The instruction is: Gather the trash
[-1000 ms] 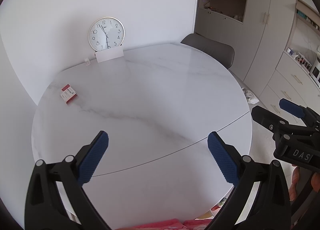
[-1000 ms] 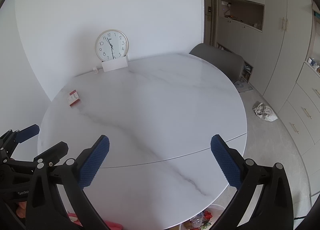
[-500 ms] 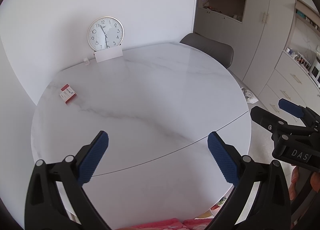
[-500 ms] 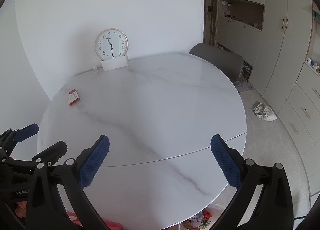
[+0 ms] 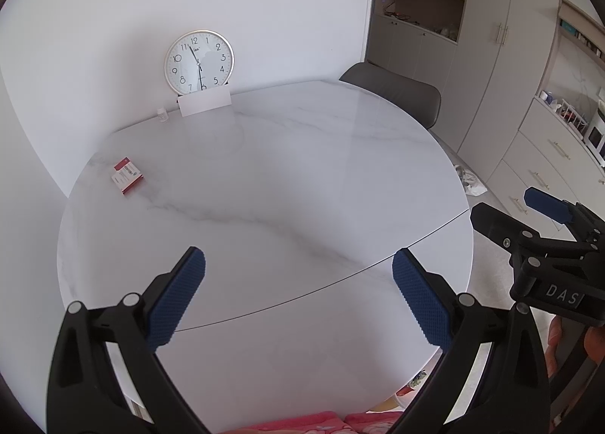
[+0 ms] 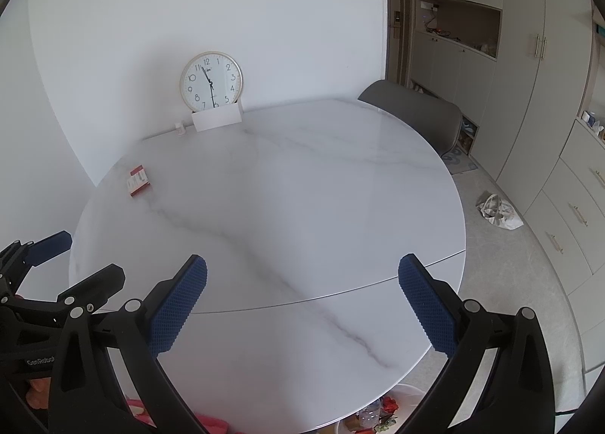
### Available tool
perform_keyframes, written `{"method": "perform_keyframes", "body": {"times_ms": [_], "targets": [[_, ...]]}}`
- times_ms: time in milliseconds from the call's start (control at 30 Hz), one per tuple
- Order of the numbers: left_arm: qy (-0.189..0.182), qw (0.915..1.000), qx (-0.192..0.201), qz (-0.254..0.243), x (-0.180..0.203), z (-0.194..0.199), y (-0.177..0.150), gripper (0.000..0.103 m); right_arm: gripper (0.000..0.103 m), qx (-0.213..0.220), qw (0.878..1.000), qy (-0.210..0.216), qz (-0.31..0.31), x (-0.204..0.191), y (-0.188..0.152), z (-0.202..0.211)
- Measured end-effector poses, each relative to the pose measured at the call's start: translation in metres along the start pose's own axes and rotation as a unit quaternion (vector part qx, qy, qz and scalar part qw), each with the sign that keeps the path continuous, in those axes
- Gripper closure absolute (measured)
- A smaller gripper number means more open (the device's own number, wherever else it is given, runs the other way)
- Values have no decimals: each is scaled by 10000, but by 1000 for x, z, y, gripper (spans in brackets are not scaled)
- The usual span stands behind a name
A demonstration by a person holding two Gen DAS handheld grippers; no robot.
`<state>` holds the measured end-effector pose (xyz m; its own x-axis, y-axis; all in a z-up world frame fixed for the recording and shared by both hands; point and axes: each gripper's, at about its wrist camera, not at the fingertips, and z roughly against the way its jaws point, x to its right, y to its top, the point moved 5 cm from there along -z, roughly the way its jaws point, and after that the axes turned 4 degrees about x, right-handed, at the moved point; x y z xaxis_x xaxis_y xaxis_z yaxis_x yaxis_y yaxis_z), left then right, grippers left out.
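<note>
Under the near rim of the round marble table (image 6: 302, 207), in the right wrist view, a pale container (image 6: 401, 407) shows partly, holding a clear bottle (image 6: 368, 415) and red and green scraps; most of it is hidden by the tabletop and the gripper frame. On the table's far left, near the rim, lies a small red-and-white box (image 5: 127, 179), flat and well apart from everything else; at the far edge against the wall a white card holder (image 5: 205, 104) stands in front of a round clock (image 5: 199, 62), with a tiny white bottle (image 5: 162, 115) just beside it. On the floor to the right, near the drawers, sits a crumpled white bag (image 6: 499, 211); a grey chair (image 6: 416, 112) is tucked at the table's far right side. Left gripper (image 5: 298, 294) hangs above the near edge, jaws spread wide and empty; right gripper (image 6: 302, 299) likewise, released, holding nothing, with the two side by side. Most of the tabletop between the grippers and the box is bare; a thin seam crosses the near part of the top.
</note>
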<state>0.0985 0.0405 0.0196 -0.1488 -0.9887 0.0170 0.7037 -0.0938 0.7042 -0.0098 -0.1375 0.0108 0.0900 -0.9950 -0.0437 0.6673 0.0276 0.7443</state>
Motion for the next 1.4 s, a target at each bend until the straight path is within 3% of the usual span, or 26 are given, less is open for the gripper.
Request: {"method": "perform_keyframes", "body": {"times_ms": [1400], "targets": [[-17,10000,-12,-40,-4,-4,1,8,2,-52,10000,25,45,3,0,-1]]}}
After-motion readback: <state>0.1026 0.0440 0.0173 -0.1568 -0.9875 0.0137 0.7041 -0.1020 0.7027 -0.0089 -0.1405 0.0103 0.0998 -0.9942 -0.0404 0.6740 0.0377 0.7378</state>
